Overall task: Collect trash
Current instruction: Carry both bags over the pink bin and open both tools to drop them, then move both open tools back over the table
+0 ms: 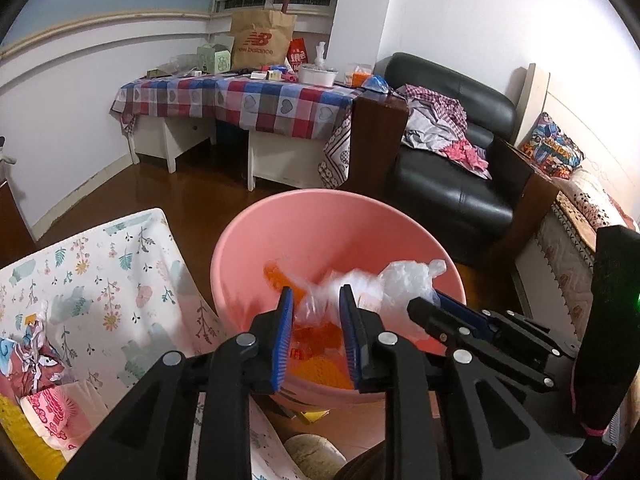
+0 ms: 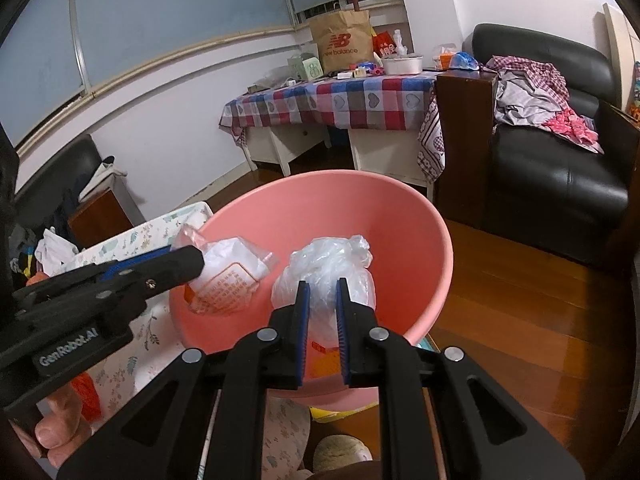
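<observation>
A pink plastic basin [image 1: 320, 220] [image 2: 384, 216] sits in front of both grippers. My left gripper [image 1: 316, 300] is over the basin, shut on a clear wrapper with orange print [image 1: 308, 312], also seen in the right wrist view [image 2: 228, 276]. My right gripper [image 2: 322, 288] is shut on a crumpled clear plastic bag [image 2: 328, 264] above the basin; it shows in the left wrist view [image 1: 404, 276]. Orange scraps [image 1: 320, 368] lie on the basin floor.
A floral-cloth table [image 1: 100, 276] with more wrappers [image 1: 36, 356] lies to the left. A checked-cloth table [image 1: 248, 100] stands behind, a black leather armchair [image 1: 452, 168] with clothes at right, wood floor [image 2: 520, 320] between.
</observation>
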